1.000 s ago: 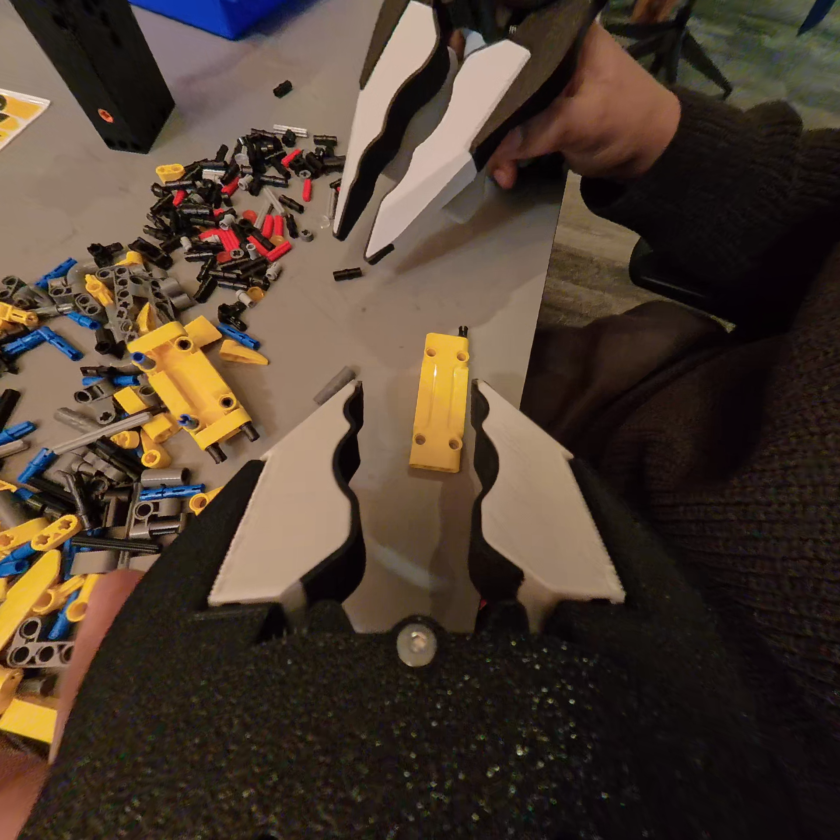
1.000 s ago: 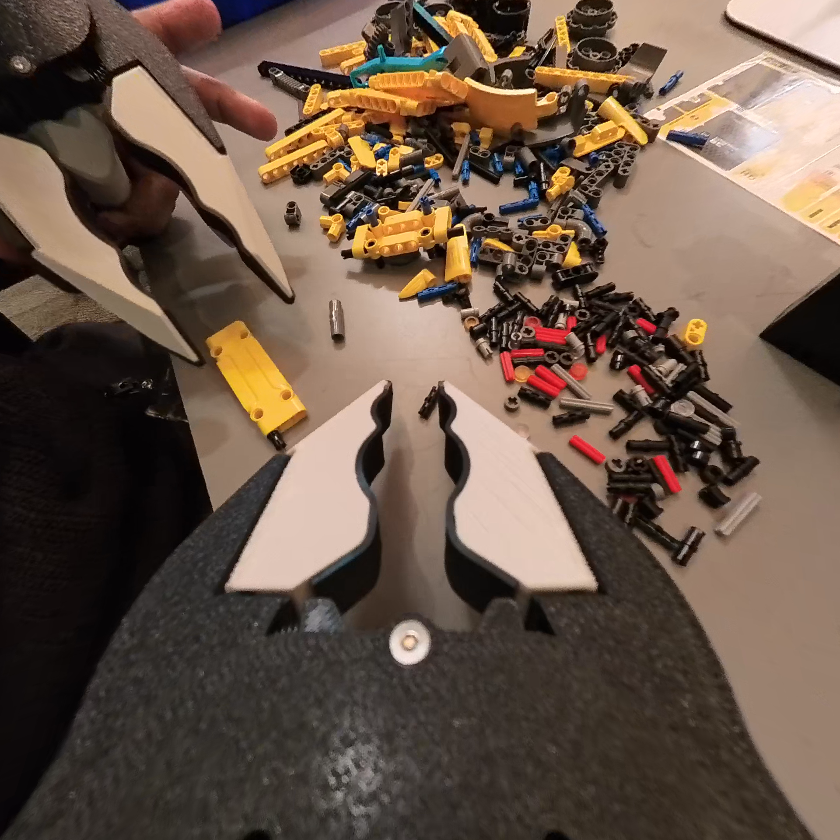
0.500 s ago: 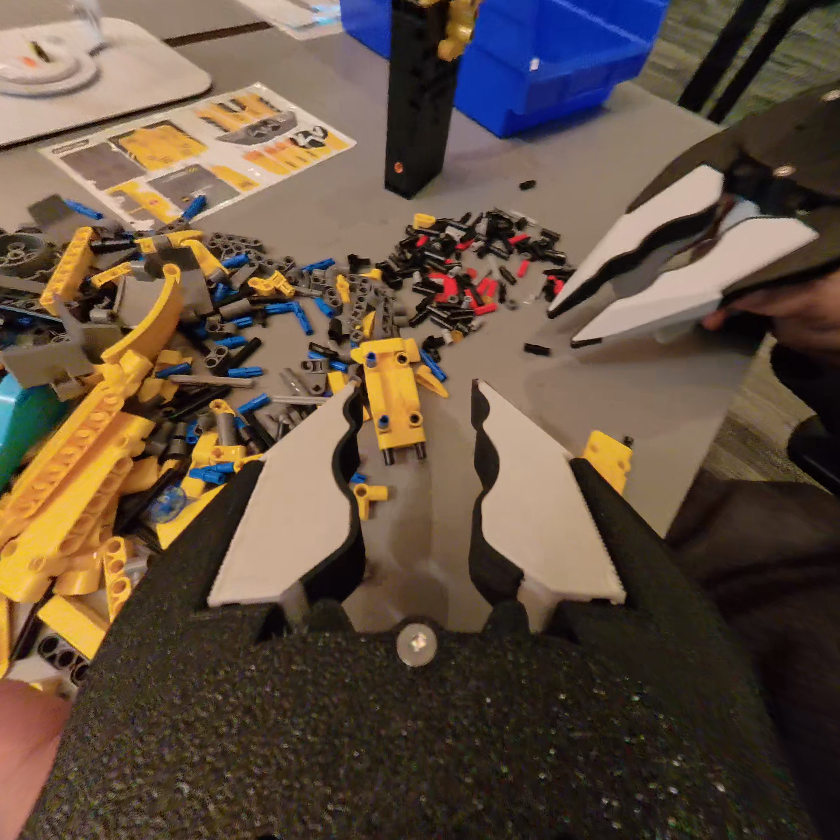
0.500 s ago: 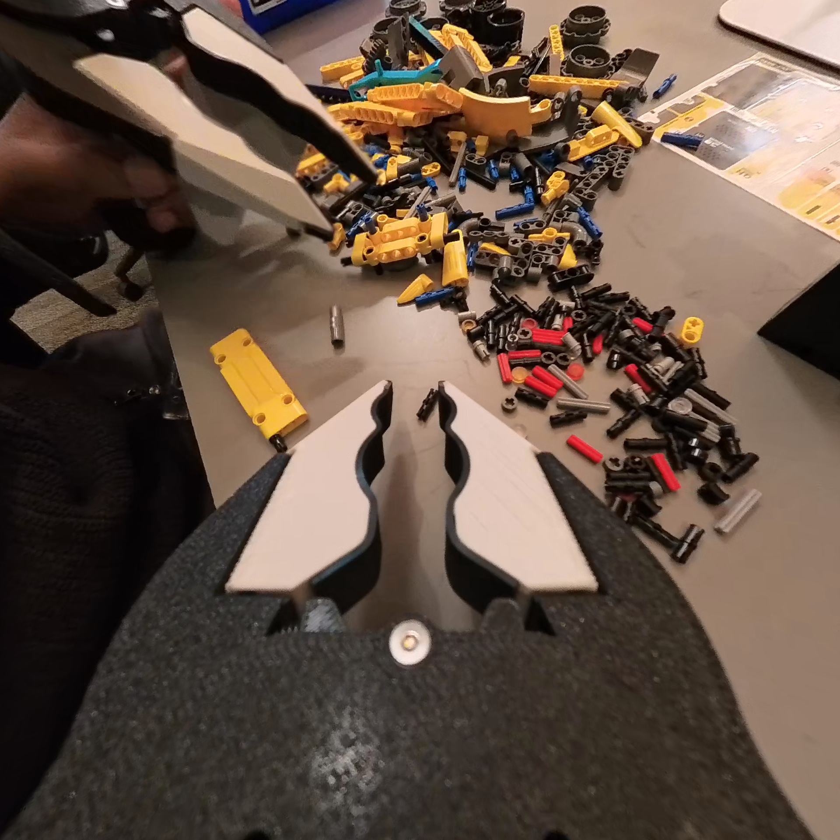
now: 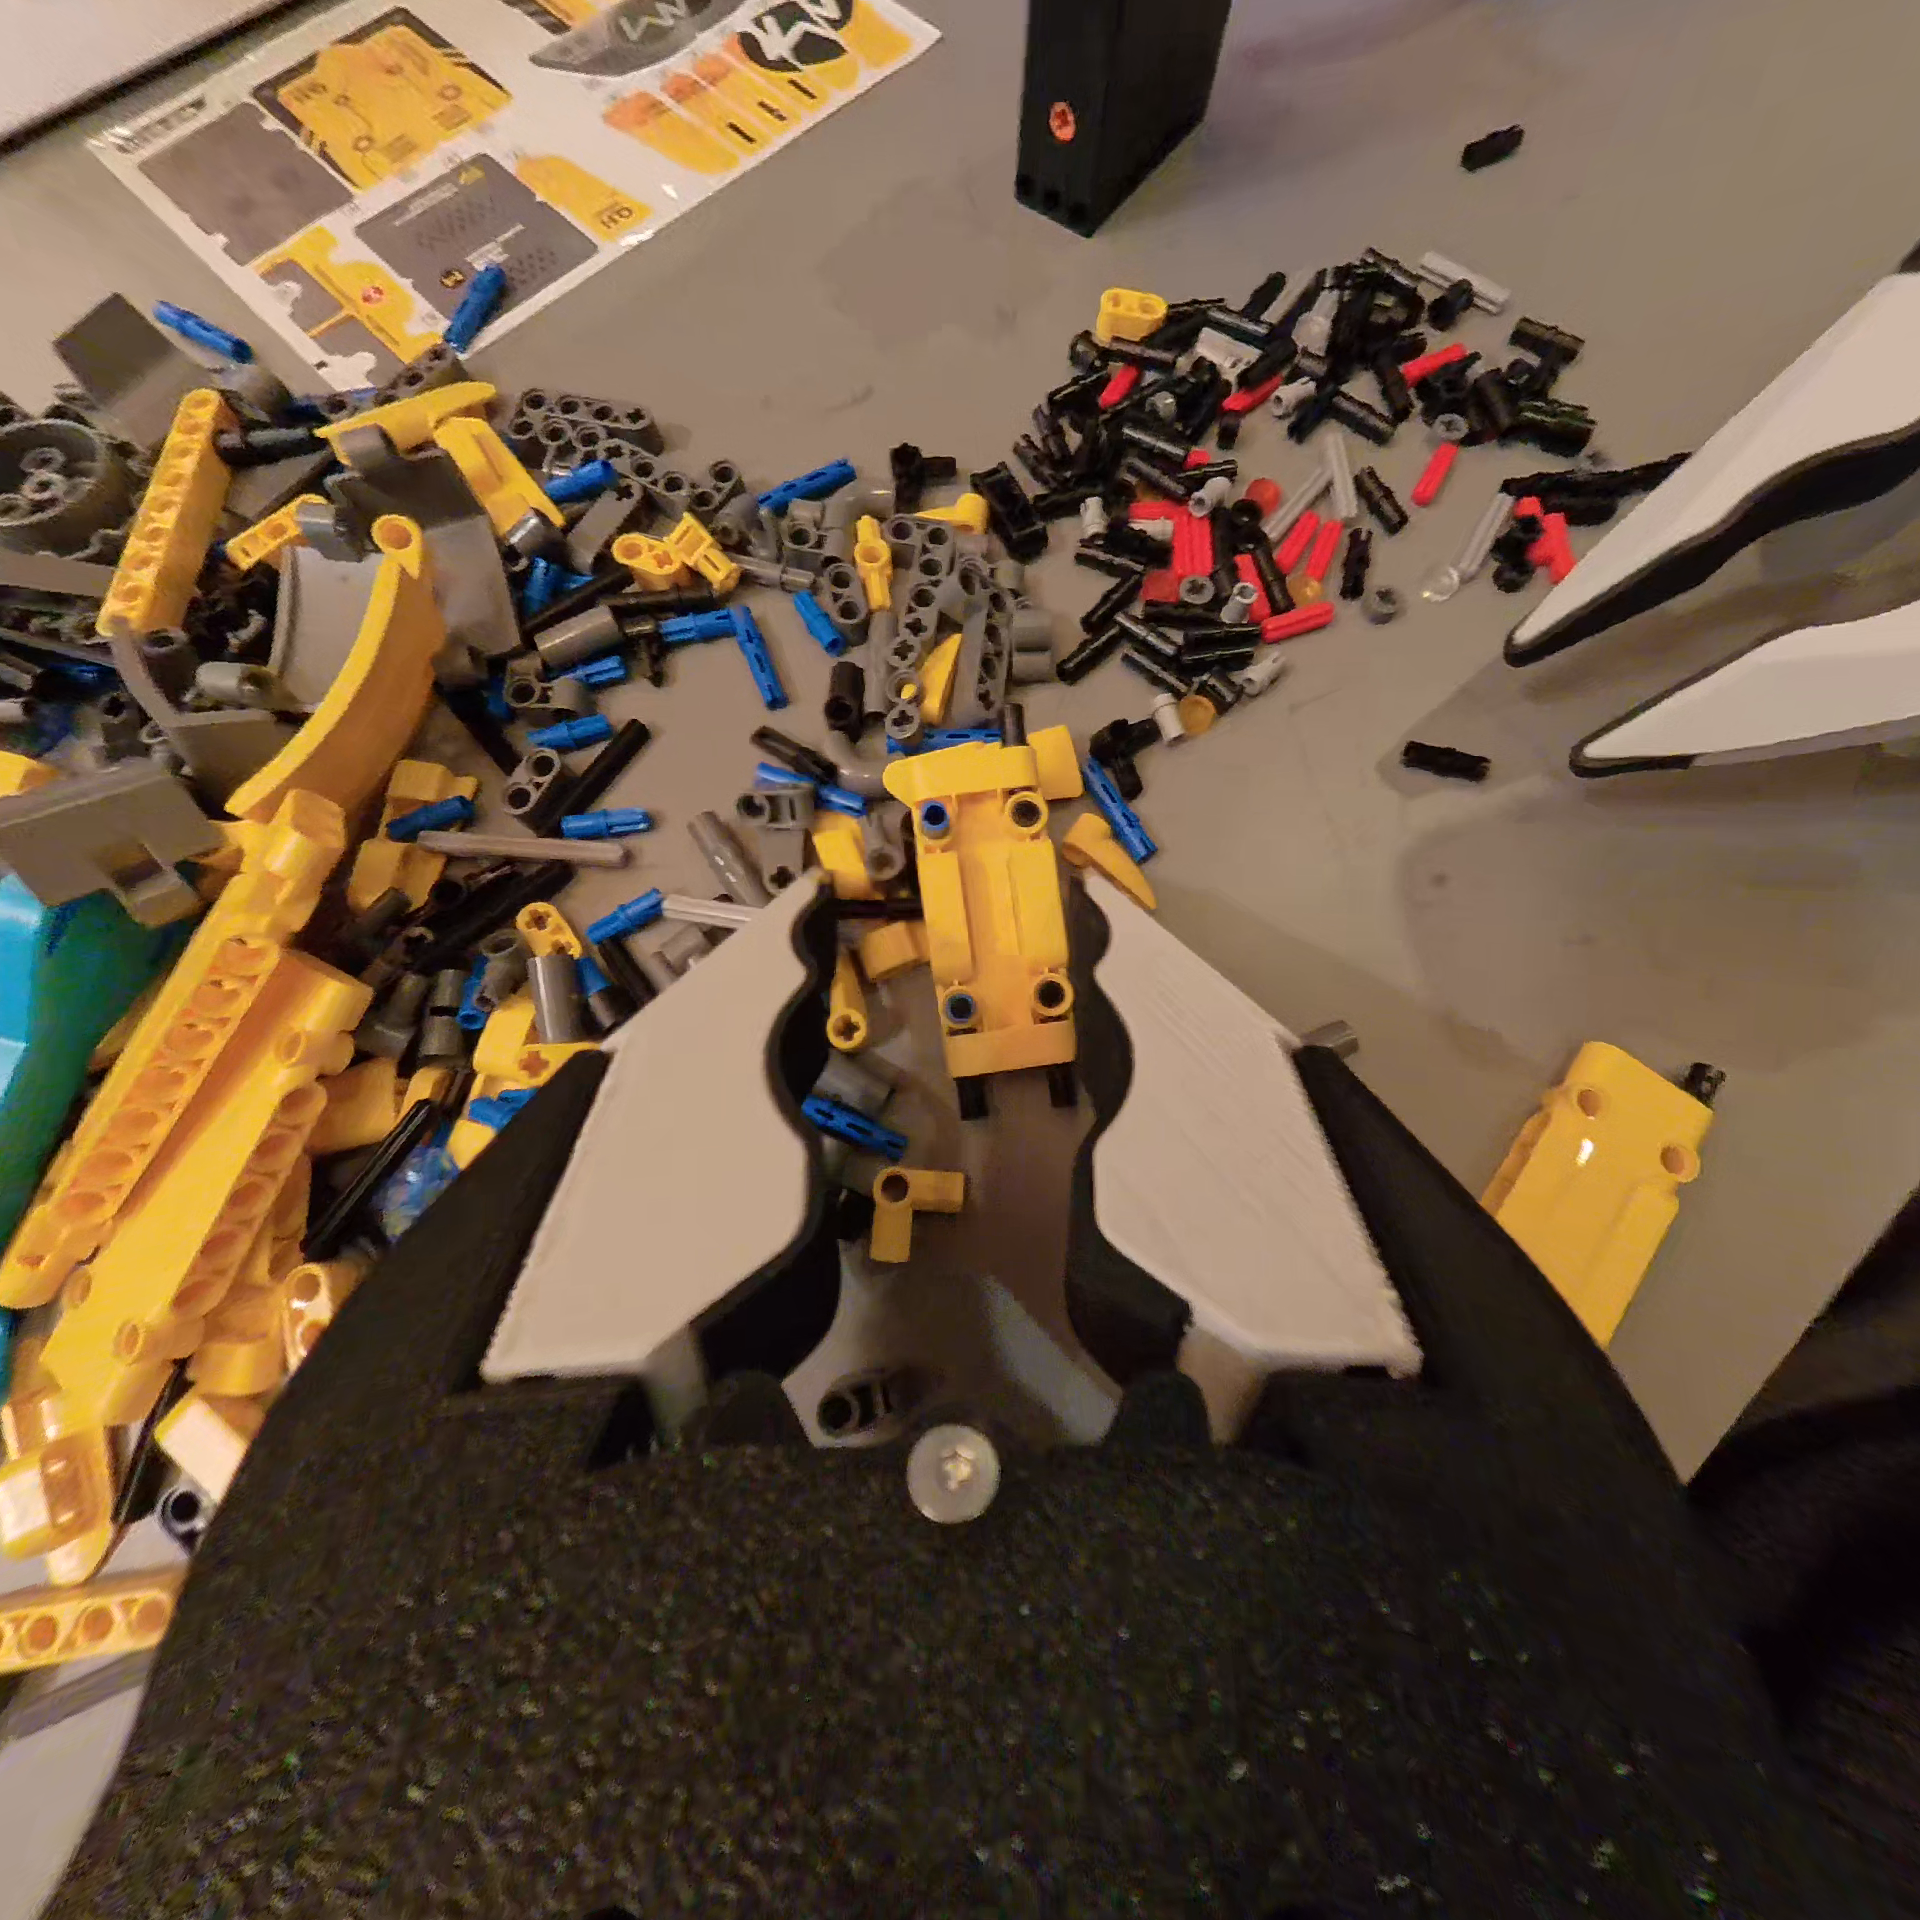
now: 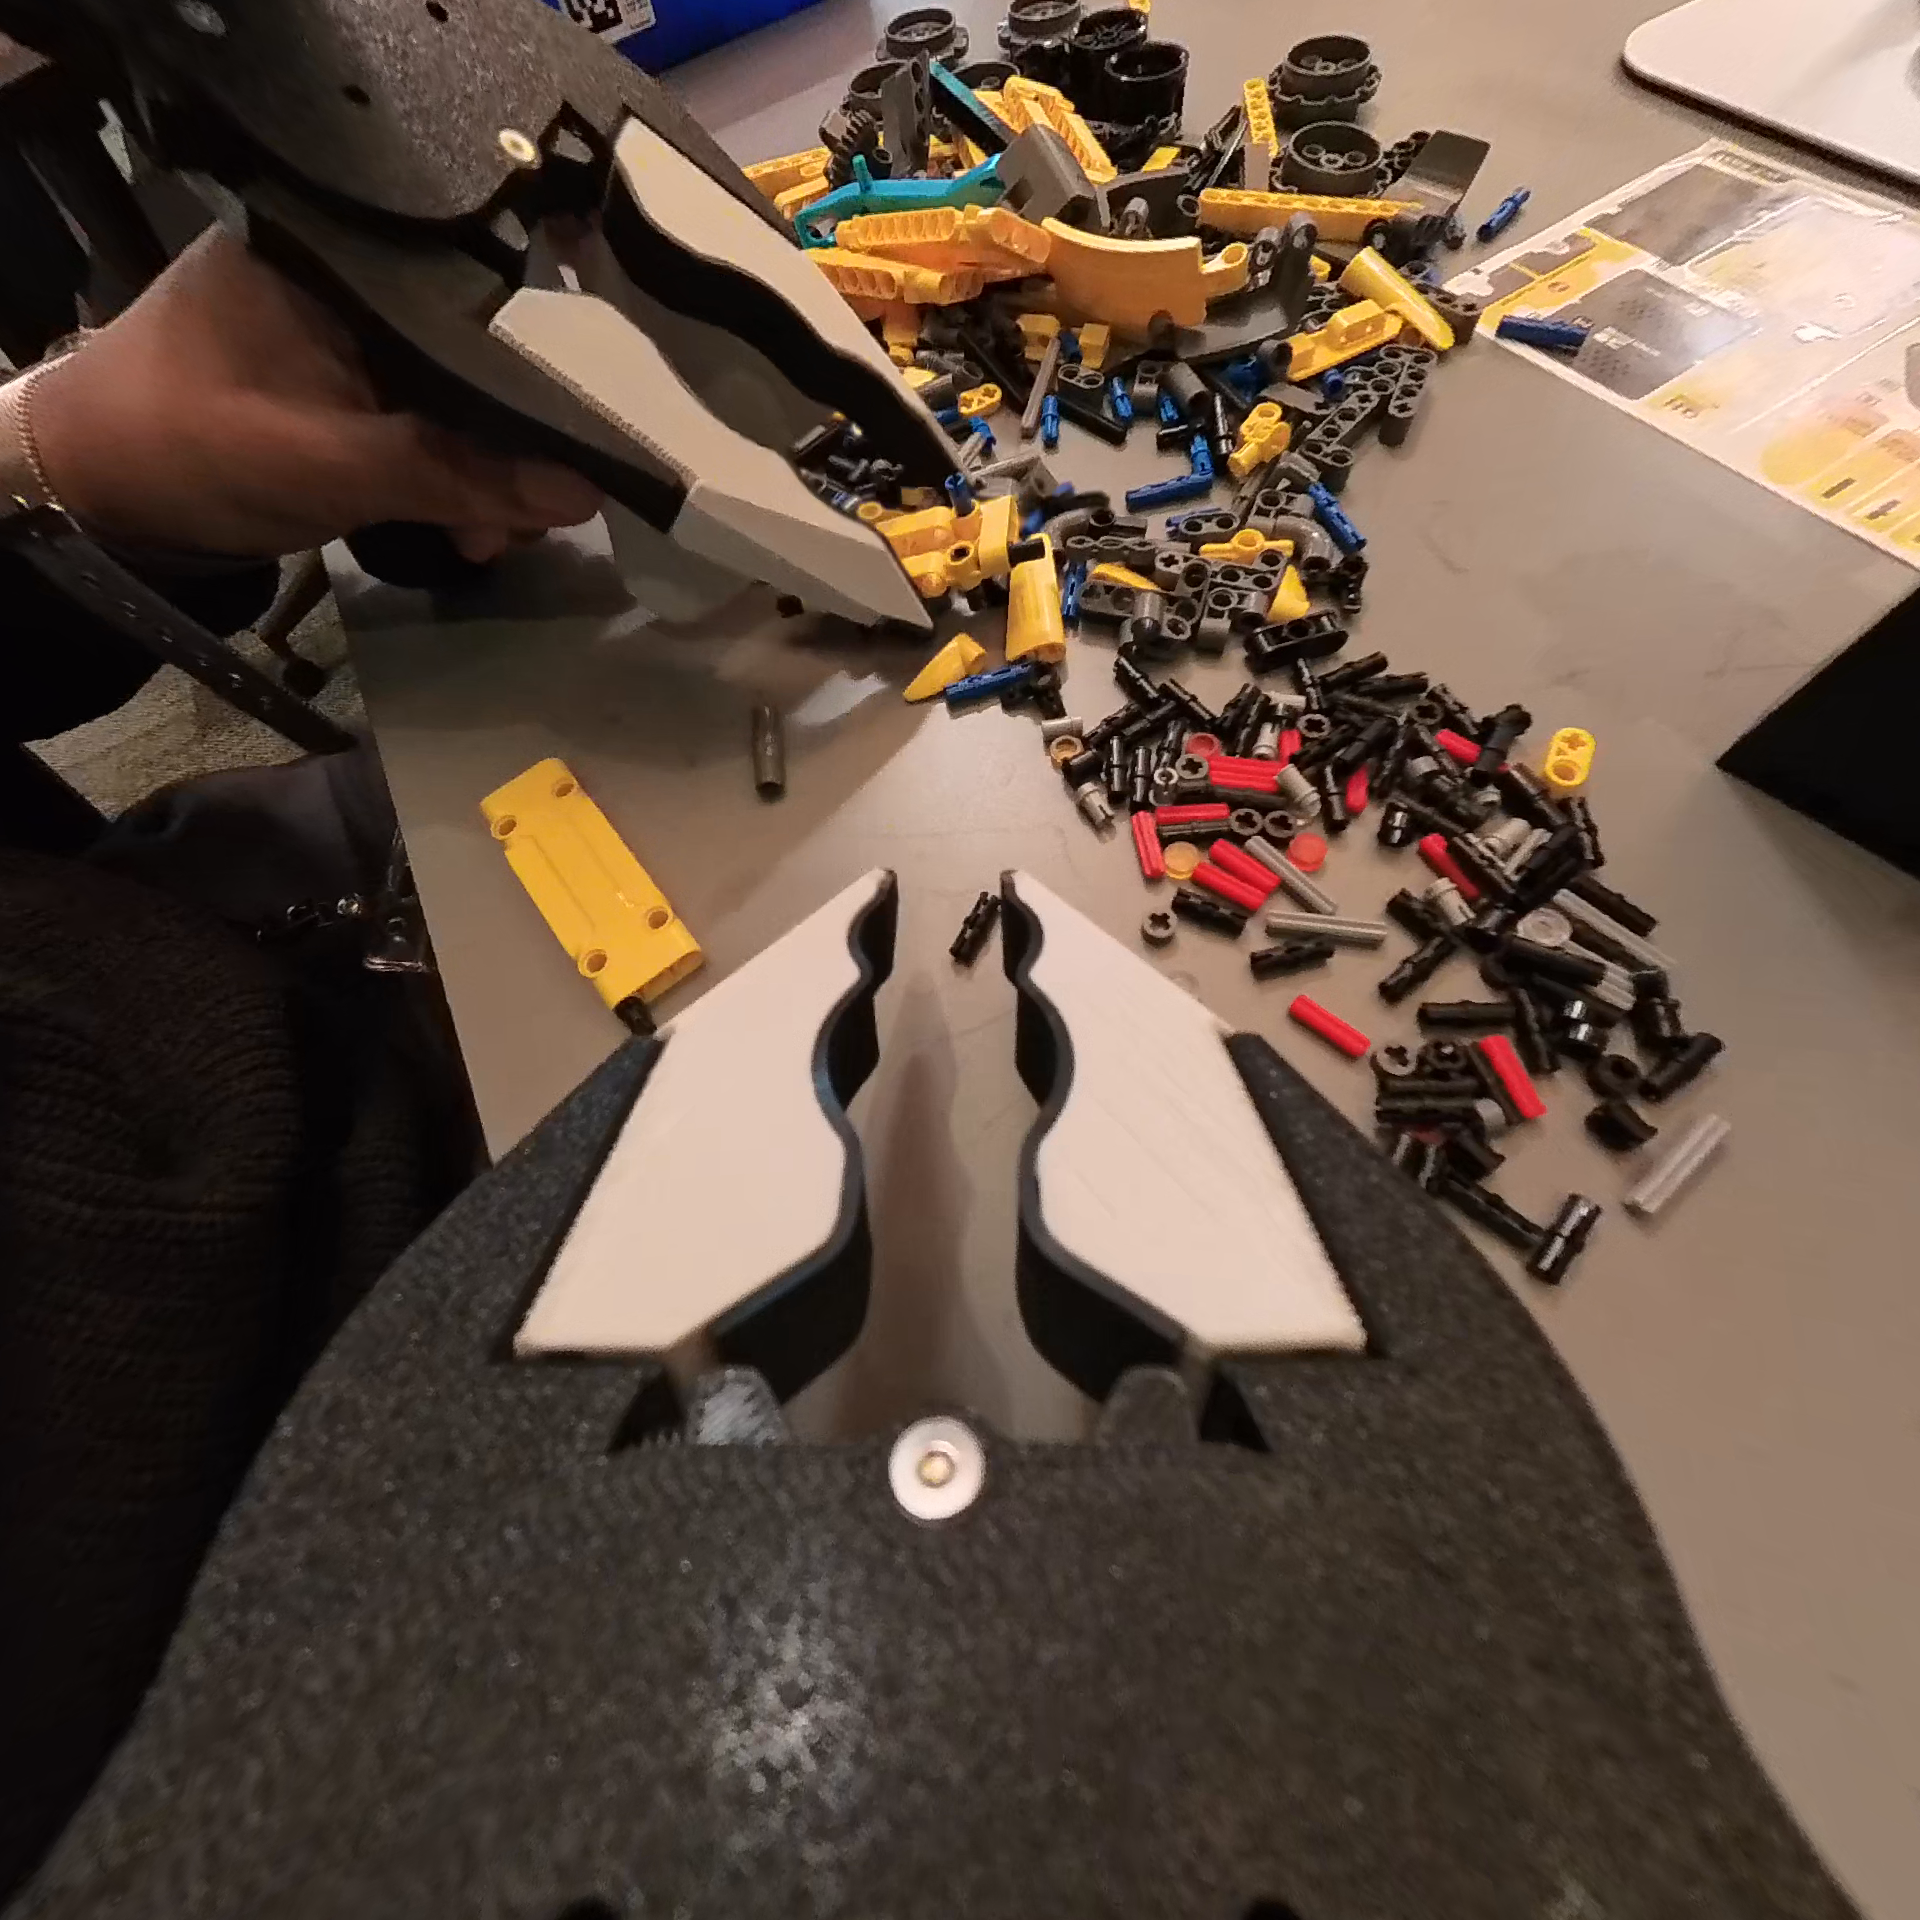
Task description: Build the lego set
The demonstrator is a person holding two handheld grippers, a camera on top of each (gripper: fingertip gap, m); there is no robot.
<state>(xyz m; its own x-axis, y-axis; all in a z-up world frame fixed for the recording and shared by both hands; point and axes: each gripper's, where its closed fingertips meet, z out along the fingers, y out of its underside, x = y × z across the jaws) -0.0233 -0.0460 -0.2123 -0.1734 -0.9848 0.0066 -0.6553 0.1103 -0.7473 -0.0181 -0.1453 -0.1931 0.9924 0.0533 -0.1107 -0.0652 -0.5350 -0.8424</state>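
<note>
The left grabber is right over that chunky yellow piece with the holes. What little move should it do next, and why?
Probably close. The left hand-held gripper is open, and the yellow assembly lies between its two fingers, the right one close beside it. Loose small parts such as a yellow connector also lie in the gap, so a slow squeeze on the assembly alone seems wisest. The right hand-held gripper hangs open over a black pin.

The left gripper (image 5: 951, 894), its pale fingers spread wide, frames a yellow plastic brick assembly with blue-pinned holes (image 5: 995, 935) at the frame's centre. Left of it lies a heap of yellow, grey and blue building pieces (image 5: 312, 831); a scatter of small black and red pins (image 5: 1278, 499) fills the upper right. A flat yellow plastic panel (image 5: 1590, 1174) lies lower right on the grey table (image 5: 1351, 935). The right gripper (image 5: 1548, 707) enters at the right edge.
</note>
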